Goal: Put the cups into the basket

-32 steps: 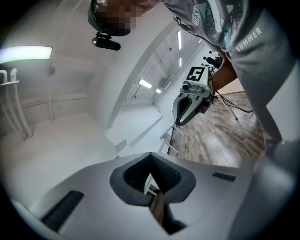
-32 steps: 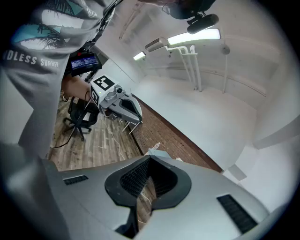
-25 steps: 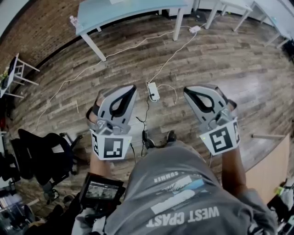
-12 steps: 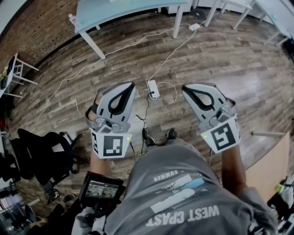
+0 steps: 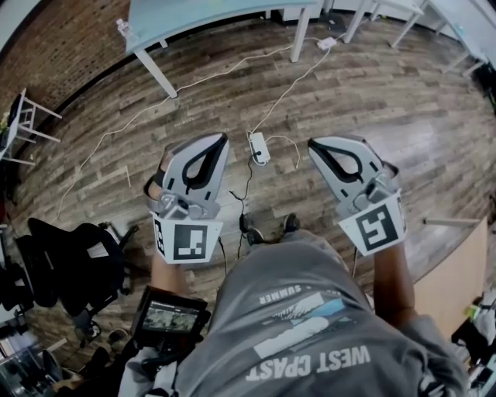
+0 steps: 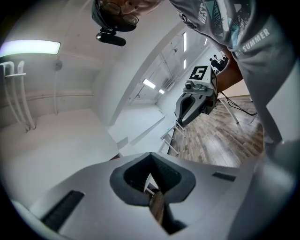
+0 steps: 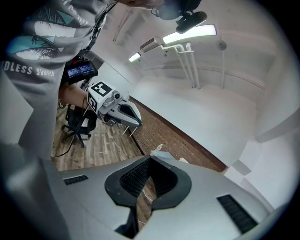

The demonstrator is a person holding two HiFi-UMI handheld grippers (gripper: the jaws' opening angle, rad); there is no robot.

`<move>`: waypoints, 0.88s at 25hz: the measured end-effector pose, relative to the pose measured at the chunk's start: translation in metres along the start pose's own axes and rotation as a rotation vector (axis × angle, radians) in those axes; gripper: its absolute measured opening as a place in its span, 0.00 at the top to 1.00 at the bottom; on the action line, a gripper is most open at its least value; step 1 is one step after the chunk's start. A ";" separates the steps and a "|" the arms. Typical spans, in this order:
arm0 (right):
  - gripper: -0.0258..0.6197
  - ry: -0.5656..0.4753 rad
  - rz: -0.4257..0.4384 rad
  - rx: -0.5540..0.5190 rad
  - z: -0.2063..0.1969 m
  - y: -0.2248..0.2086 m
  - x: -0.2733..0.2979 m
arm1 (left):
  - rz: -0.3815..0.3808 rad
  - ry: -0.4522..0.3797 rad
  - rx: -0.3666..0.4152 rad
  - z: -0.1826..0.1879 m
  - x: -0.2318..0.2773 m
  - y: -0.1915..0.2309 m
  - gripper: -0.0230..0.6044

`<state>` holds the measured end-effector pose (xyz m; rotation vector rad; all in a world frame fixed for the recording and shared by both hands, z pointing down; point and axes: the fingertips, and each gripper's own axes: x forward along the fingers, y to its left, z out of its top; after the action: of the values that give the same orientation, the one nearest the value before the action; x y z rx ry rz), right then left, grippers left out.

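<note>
No cup and no basket show in any view. In the head view my left gripper (image 5: 219, 140) and right gripper (image 5: 315, 145) are held side by side at waist height over the wooden floor, pointing away from the person. Both are shut with nothing between the jaws. The left gripper view looks along its closed jaws (image 6: 151, 158) toward a white wall and ceiling, with the right gripper (image 6: 194, 101) beyond. The right gripper view shows its closed jaws (image 7: 150, 160) and the left gripper (image 7: 117, 108) against a brick wall.
A pale blue table (image 5: 209, 15) stands ahead on the plank floor. A white power strip (image 5: 259, 149) and cables (image 5: 201, 81) lie between the grippers. A black office chair (image 5: 74, 264) is at left, a small screen device (image 5: 169, 318) at the person's hip, a tan board (image 5: 457, 279) at right.
Both grippers have drifted a little upward in the head view, and the scene has shifted slightly. The jaws stay shut.
</note>
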<state>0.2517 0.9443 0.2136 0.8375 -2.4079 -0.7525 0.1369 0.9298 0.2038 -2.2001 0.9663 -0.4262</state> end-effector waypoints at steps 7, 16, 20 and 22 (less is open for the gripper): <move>0.94 0.014 -0.017 0.003 0.006 0.003 0.015 | -0.004 -0.018 -0.008 -0.012 -0.003 0.012 0.96; 0.94 0.012 -0.008 0.024 -0.023 -0.030 0.036 | -0.012 0.004 -0.002 -0.028 0.042 0.023 0.96; 0.94 -0.013 0.006 0.026 -0.041 -0.057 0.049 | -0.008 0.029 0.002 -0.034 0.073 0.029 0.96; 0.94 -0.024 0.014 0.026 -0.054 -0.072 0.055 | -0.003 0.040 0.007 -0.036 0.091 0.031 0.96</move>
<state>0.2744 0.8423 0.2217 0.8255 -2.4472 -0.7319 0.1623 0.8303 0.2097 -2.1943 0.9821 -0.4762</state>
